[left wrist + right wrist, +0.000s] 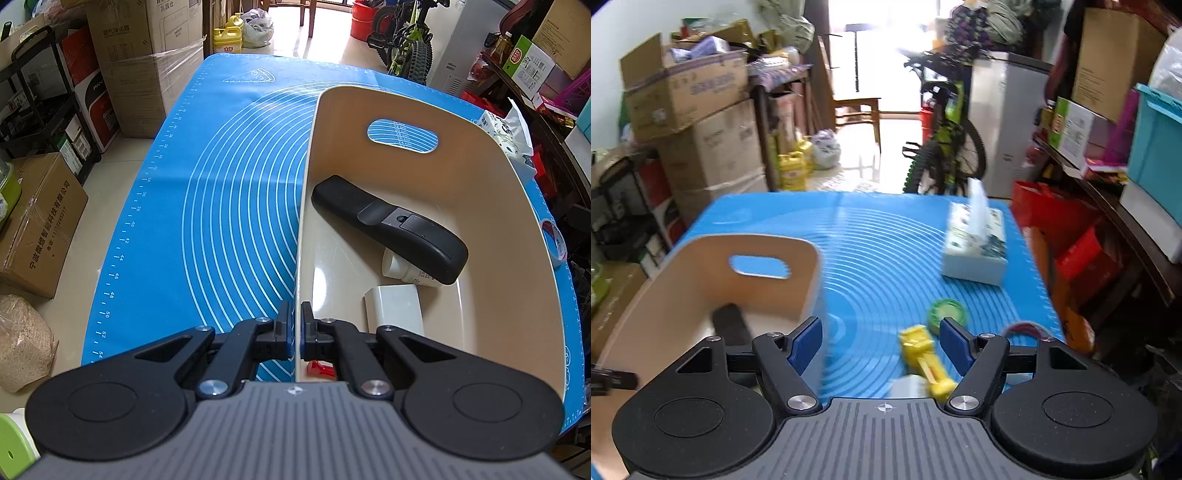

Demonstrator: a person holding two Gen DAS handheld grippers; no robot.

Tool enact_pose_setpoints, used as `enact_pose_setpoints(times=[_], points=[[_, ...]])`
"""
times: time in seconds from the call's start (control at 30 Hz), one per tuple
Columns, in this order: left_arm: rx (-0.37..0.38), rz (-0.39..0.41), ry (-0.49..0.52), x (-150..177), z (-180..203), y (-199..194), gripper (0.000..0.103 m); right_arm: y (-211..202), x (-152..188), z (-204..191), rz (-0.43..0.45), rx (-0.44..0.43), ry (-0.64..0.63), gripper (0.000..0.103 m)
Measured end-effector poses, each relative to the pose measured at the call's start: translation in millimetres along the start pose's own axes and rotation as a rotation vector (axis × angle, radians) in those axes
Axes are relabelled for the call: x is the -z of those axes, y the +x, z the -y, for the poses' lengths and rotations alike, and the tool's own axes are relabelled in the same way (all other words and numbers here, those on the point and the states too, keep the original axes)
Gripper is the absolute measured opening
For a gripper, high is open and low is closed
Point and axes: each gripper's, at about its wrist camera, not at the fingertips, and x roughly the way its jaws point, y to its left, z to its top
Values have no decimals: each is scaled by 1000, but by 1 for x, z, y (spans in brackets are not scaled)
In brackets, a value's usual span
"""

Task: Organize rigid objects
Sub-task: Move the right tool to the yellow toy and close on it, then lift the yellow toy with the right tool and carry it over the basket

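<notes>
Beige bin (480, 206) wall pinched by left claw (295, 314); right claw (881, 341) agape, empty; labels seemingly illegible.

The white bottle (404, 267) is partly hidden under the black remote (391, 229); the yellow toy (925, 356) is blurred.

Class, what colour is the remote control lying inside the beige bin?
Black; the remote control shows best in the left wrist view.

We saw that the left gripper (295, 317) had black linkage arms, silver screw heads and a ribbed grey body bearing a small crosshair mark. On the right gripper (881, 345), built alike, blue ribbed pads (805, 345) faced inward, and round black discs sat either side of its grey body.
</notes>
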Motion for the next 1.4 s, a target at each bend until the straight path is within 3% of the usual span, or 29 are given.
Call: enact_pose_setpoints(times=[0.37, 0.77, 1.07, 1.13, 1.4], points=[[-5, 1, 5, 0, 1, 0, 6, 52, 33, 28, -74, 28, -51, 76], [-10, -1, 9, 0, 1, 1, 6, 98, 31, 26, -115, -1, -93, 74], [-15, -3, 13, 1, 2, 1, 6, 126, 31, 18, -166, 3, -142, 50], [-15, -4, 13, 1, 2, 1, 6, 129, 32, 17, -170, 13, -150, 38], [-13, -5, 10, 0, 2, 1, 6, 117, 36, 24, -124, 52, -142, 34]])
